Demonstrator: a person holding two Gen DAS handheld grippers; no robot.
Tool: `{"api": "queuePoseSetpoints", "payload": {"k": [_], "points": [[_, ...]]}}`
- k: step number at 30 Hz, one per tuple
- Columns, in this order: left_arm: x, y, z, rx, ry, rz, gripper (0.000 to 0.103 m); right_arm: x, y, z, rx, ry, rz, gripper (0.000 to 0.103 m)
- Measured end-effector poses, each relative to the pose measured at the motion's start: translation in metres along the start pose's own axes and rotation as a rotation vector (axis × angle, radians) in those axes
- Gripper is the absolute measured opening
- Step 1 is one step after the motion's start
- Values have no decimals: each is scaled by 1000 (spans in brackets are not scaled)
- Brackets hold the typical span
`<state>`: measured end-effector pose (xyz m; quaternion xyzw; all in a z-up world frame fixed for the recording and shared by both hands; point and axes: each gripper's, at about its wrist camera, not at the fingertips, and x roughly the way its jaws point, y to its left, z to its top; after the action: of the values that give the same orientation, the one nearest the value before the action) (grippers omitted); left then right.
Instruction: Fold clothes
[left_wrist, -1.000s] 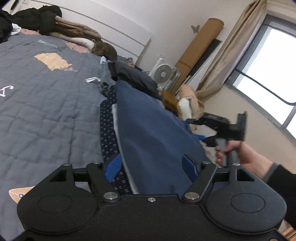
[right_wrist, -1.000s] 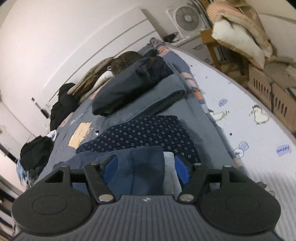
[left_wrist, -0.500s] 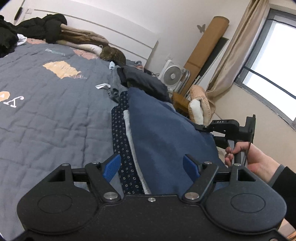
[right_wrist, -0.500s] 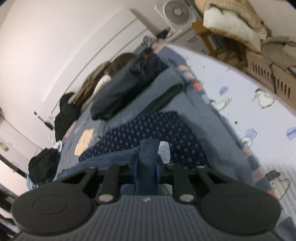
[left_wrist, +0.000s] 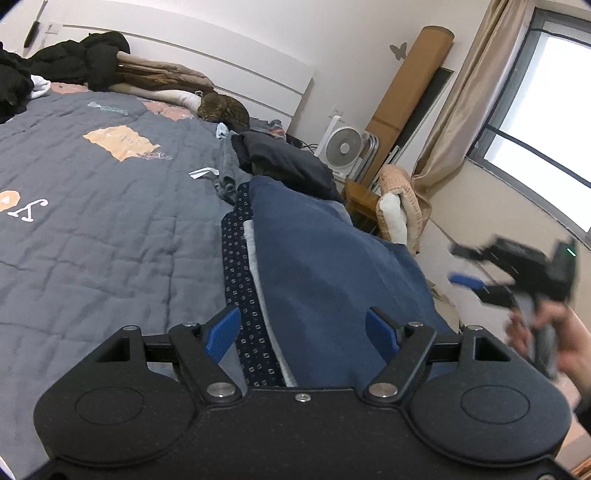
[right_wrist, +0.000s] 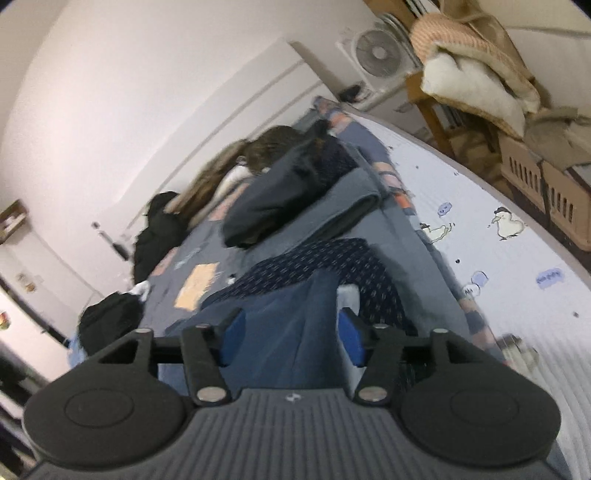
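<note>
A folded blue garment (left_wrist: 325, 280) lies on a navy dotted garment (left_wrist: 236, 266) at the right edge of the grey quilted bed (left_wrist: 103, 221). My left gripper (left_wrist: 303, 328) is open, its fingers to either side of the near end of the stack. My right gripper (right_wrist: 288, 328) is open, with a raised fold of the blue garment (right_wrist: 291, 332) lying loose between its fingers; it also shows blurred in the left wrist view (left_wrist: 465, 278), off the right side of the bed. The dotted garment (right_wrist: 332, 262) lies beyond the fold.
A folded dark pile (left_wrist: 288, 162) on a grey garment lies further up the bed. Black and brown clothes (left_wrist: 92, 62) and a cat (left_wrist: 221, 109) lie by the headboard. A fan (left_wrist: 343, 147), chair with cushion (left_wrist: 399, 210) and boxes (right_wrist: 546, 192) stand beside the bed.
My right gripper was shut on the edge of the blue garment half a second ago; it has opened, let go and pulled back to the right. My left gripper stays open and has barely moved.
</note>
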<state>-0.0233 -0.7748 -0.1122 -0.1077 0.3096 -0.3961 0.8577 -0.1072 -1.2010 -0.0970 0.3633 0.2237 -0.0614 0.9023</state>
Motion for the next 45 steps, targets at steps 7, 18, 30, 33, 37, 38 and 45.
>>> {"api": "queuePoseSetpoints", "payload": {"k": [7,18,30,33,37,38,45], "points": [[-4,-17,-3,49,4,-11,74,-70,2,-77,-22,27,-30,65],[-6,-33,-8,86,3,-14,75,-83,-7,-117,8,12,-56,31],[-6,-40,-8,116,24,16,82,-84,-18,-139,24,0,-107,11],[-7,-47,-7,155,37,25,83,-92,-9,-140,-28,-8,-162,21],[-9,-59,-5,202,53,36,93,-106,7,-143,-71,-33,-188,46],[-11,-63,-5,213,54,36,95,-109,13,-144,-83,-29,-188,55],[-20,-79,-5,269,90,82,103,-115,51,-150,-243,-39,-264,72]]}}
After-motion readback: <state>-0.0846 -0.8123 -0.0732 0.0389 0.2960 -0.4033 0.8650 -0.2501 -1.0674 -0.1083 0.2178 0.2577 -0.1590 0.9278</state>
